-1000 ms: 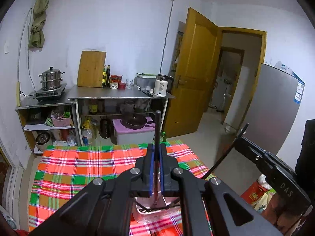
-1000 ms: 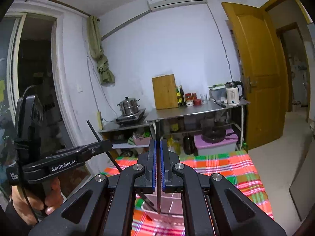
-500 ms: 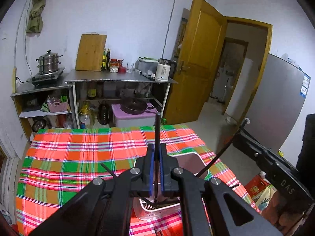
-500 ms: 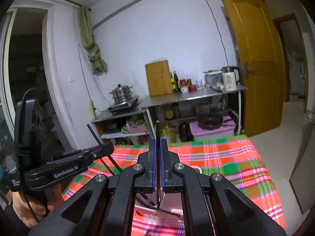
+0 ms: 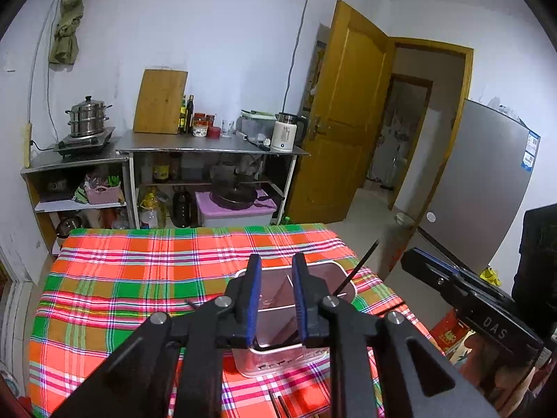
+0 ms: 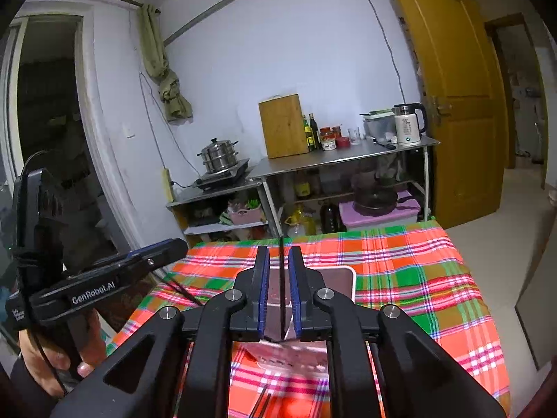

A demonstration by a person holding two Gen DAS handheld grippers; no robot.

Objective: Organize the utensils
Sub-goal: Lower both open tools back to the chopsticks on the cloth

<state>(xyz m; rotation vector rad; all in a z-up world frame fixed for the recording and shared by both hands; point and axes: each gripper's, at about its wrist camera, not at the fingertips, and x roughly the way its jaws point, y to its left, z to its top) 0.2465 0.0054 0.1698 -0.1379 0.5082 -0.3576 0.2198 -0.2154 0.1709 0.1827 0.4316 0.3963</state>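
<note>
A white plastic utensil bin (image 5: 334, 268) stands on the plaid tablecloth (image 5: 139, 271), right under both grippers; it also shows in the right wrist view (image 6: 348, 278). My left gripper (image 5: 275, 264) is open and empty above the bin. My right gripper (image 6: 278, 254) is open, with a thin black chopstick (image 6: 282, 285) standing loose between its pads above the bin. In the left wrist view that chopstick (image 5: 358, 266) slants over the bin's right rim. More dark chopsticks (image 6: 261, 400) lie on the cloth in front of the bin.
A metal kitchen shelf (image 5: 209, 146) with cutting board, kettle and steamer pot stands against the far wall beyond the table. A yellow door (image 5: 341, 115) and a grey fridge (image 5: 480, 191) are at the right. The table's far edge is near the shelf.
Both grippers have tilted down toward the bin and opened. The left one has let go of its chopstick; the right one's pads have parted from its chopstick.
</note>
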